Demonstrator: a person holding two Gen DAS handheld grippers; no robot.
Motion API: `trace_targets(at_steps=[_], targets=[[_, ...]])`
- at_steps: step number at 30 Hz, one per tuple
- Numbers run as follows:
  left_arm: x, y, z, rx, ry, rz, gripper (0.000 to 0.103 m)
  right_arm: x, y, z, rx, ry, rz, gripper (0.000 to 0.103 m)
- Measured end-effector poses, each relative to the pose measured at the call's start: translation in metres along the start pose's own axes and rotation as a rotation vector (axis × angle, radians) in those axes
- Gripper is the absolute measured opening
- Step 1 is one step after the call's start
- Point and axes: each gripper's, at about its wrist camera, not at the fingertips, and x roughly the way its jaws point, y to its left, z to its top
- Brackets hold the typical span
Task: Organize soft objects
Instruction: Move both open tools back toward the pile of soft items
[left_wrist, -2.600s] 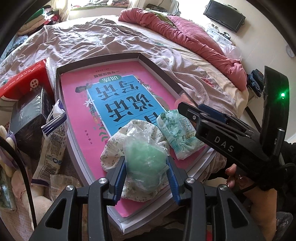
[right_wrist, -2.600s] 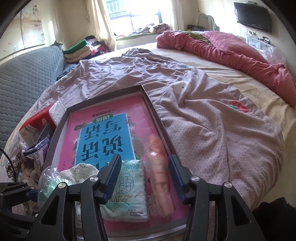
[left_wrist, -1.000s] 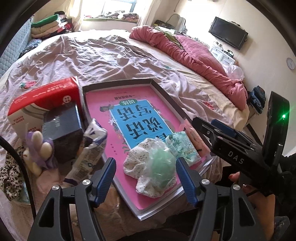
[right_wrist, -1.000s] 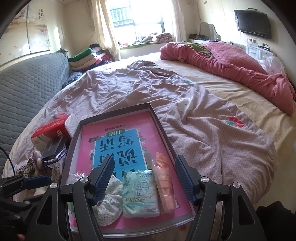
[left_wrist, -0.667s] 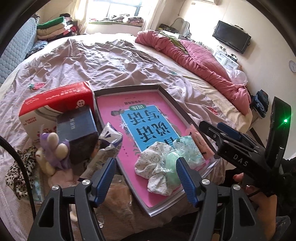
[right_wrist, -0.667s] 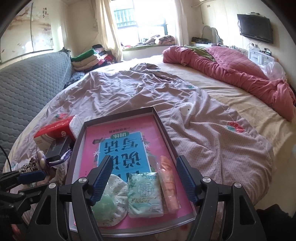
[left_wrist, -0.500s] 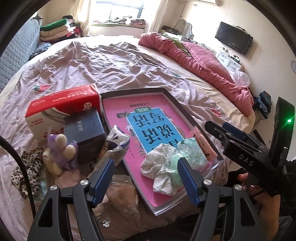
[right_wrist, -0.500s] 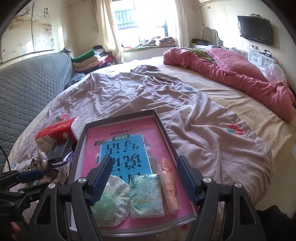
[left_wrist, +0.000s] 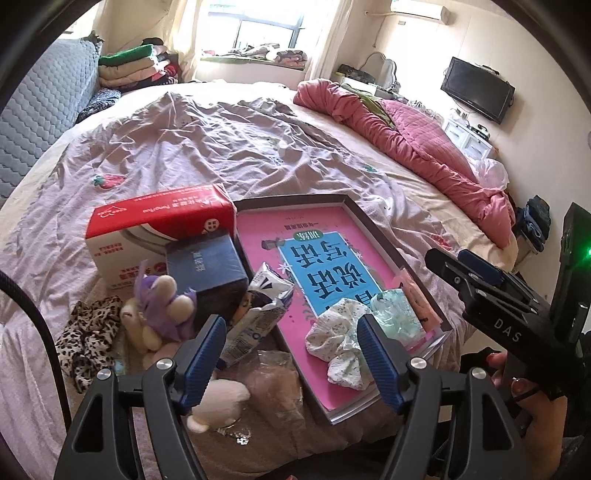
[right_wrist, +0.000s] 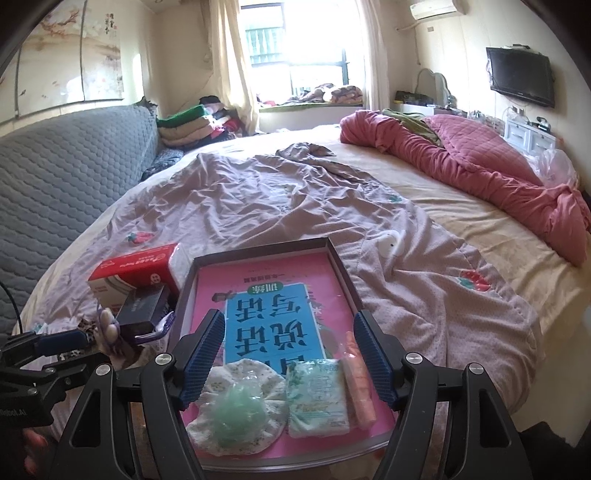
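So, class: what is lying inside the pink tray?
In the pink tray: a floral cloth with a green bundle on top, a tissue pack and an orange packet. Whatever lies beneath the cloth is covered.

Left gripper (left_wrist: 291, 354): black plastic frame, ribbed blue fingers (left_wrist: 205, 345), silver screws, black cable lower left. Right gripper (right_wrist: 290, 354): same build; white "DAS" lettering, green LED. Right hand (left_wrist: 532, 413): bare skin, red-painted nails.

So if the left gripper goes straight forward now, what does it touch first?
Probably the white snack pouch, which lies between the open fingers of the left gripper beside the pink tray; depth is unclear.
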Motion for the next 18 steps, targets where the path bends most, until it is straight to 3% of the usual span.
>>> trace_targets(at_steps=[10,18], targets=[[-0.015,0.026,-0.003,-0.020,-0.010,0.059,0.074,-0.008,0.018,0.007,-0.030,-0.011,0.012,0.075],[-0.041,0.076,0.003,-0.097,-0.059,0.147,0.074,-0.016,0.034,0.010,-0.060,-0.026,0.030,0.076]])
